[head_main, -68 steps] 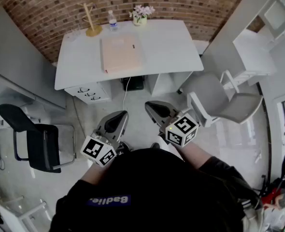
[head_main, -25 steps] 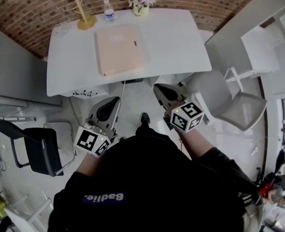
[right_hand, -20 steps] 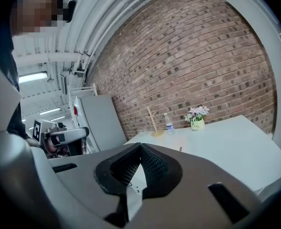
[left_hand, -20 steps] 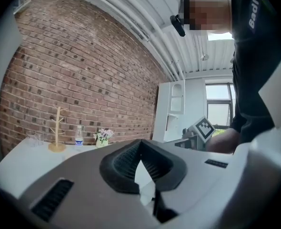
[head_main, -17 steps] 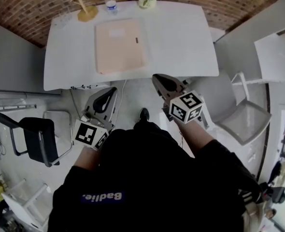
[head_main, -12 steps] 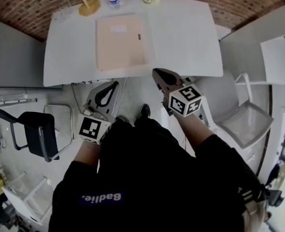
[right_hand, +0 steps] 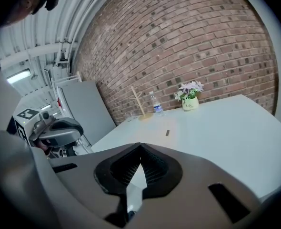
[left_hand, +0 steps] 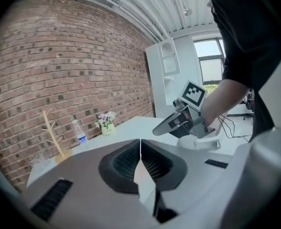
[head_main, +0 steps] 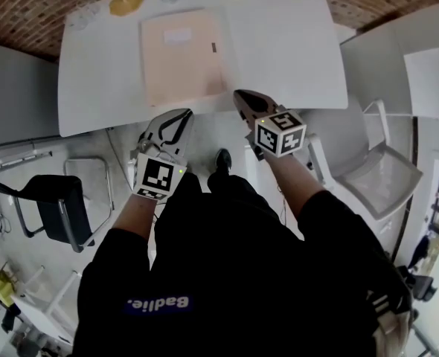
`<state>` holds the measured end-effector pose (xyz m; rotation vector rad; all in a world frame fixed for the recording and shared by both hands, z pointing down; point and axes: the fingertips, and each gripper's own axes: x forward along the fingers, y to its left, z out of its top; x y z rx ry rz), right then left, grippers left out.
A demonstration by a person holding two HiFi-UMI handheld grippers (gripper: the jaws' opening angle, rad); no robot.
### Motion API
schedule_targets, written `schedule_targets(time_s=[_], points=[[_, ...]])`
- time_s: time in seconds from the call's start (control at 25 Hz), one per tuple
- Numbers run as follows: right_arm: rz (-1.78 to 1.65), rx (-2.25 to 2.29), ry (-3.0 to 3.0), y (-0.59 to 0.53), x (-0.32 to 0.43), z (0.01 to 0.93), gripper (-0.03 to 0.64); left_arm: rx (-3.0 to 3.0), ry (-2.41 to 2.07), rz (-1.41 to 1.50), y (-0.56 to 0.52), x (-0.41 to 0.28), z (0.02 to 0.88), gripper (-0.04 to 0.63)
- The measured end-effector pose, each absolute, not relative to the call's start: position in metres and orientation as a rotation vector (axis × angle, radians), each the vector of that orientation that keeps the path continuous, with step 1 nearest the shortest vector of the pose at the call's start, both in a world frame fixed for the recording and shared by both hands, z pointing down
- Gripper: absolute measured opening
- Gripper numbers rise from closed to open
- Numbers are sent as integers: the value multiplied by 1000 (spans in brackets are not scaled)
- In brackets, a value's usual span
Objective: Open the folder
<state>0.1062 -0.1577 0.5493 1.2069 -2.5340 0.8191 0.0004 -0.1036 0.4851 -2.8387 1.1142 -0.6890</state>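
Folder: pale peach flat card folder (head_main: 181, 56), closed, lying left of middle on the white desk (head_main: 286, 43).
Progress: nothing done yet; I judge that reaching, gripping the cover edge and lifting are all left.
Left gripper (head_main: 182, 115): fingers together, empty, short of the desk's near edge.
Right gripper (head_main: 239, 95): fingers together, empty, near the folder's corner.
Containers: small pot (right_hand: 191, 104) holds pink flowers; clear bottle (right_hand: 154, 105), contents unclear.
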Motion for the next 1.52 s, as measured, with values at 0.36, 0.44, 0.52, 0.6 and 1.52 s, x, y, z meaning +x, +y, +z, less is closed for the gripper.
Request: schedule_targets(time_s=[0.36, 0.44, 0.52, 0.6, 1.52], points=[[869, 1272, -2428, -193, 99, 602, 28, -2714, 857, -1013, -134, 19, 565, 48], [901, 1271, -2405, -199, 97, 616, 28, -2681, 821, -1075, -139, 19, 581, 65], [933, 1267, -2374, -201, 97, 632, 28, -2646, 769, -1143, -141, 21, 597, 85], [954, 1263, -2347, -203, 99, 645, 28, -2602, 705, -1209, -143, 23, 612, 104], [984, 1163, -2356, -205, 97, 673, 28, -2428, 601, -1513, -175, 25, 668, 152]])
